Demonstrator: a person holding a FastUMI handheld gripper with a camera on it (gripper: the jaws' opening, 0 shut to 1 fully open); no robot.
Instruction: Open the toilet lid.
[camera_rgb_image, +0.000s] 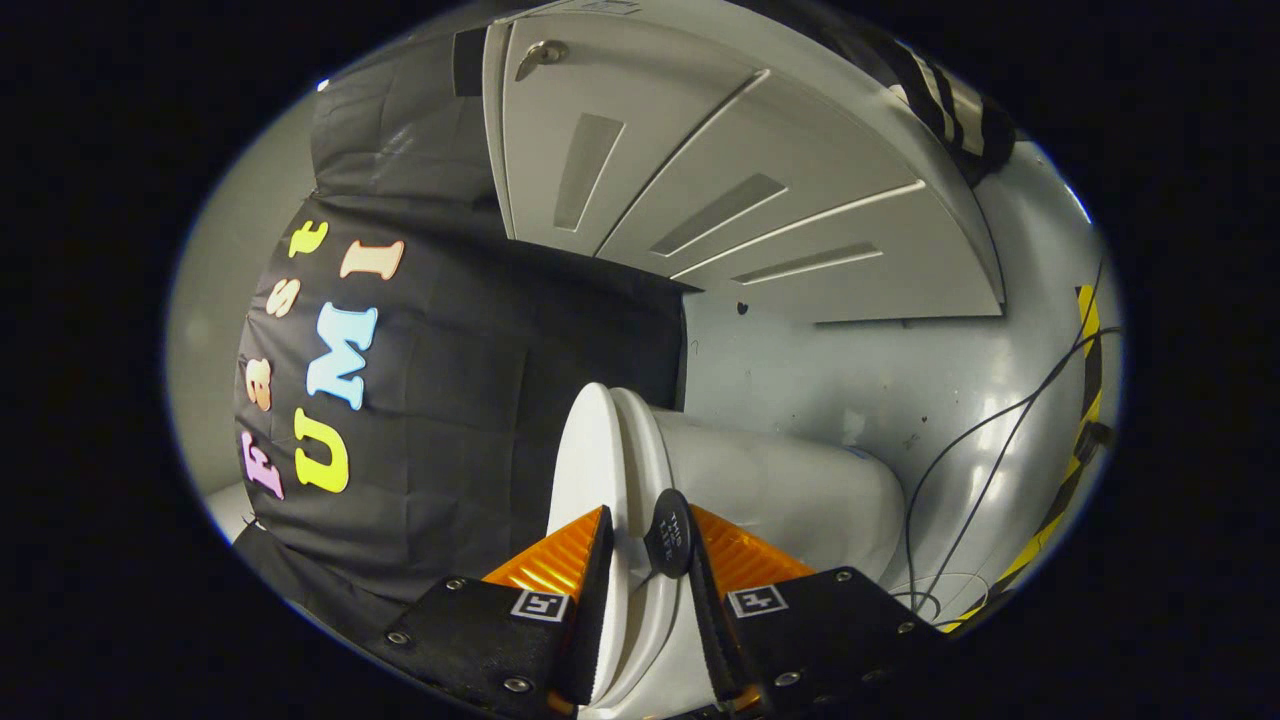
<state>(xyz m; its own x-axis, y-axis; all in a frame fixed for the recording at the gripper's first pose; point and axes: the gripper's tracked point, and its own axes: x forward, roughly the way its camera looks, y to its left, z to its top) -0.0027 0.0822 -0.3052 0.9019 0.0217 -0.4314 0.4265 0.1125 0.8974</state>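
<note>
Now the gripper (648, 560) is turned on its side, so the whole scene looks rotated. Its two fingers, with orange backs and black ribbed pads (598, 590), stand on either side of the rim of the white toilet lid (590, 470). The jaws are grasping the lid: one pad lies against the flat outer face of the lid, and the other finger, with a small round black disc (671, 532) at its tip, sits on the other side of the rim. I cannot tell for sure whether this second side presses only the lid or also the seat ring (642, 470) under it, because the two white edges lie close together between the fingers.

Just beyond the fingers the lid and the seat ring continue as two thin white edges, and behind them the rounded white body of the toilet (790, 490) goes away from the camera. The lid looks closed or almost closed on the seat; only a narrow line shows between the two.

Further beyond stands a grey-white floor (850, 380) with thin black cables (990, 450) lying on it, and a yellow and black striped tape (1085, 320) along its border. A white door (720, 160) with long panels and a metal handle (541, 55) is well apart from the toilet. The black cloth wall (470, 400) hangs beside the lid's flat face.
</note>
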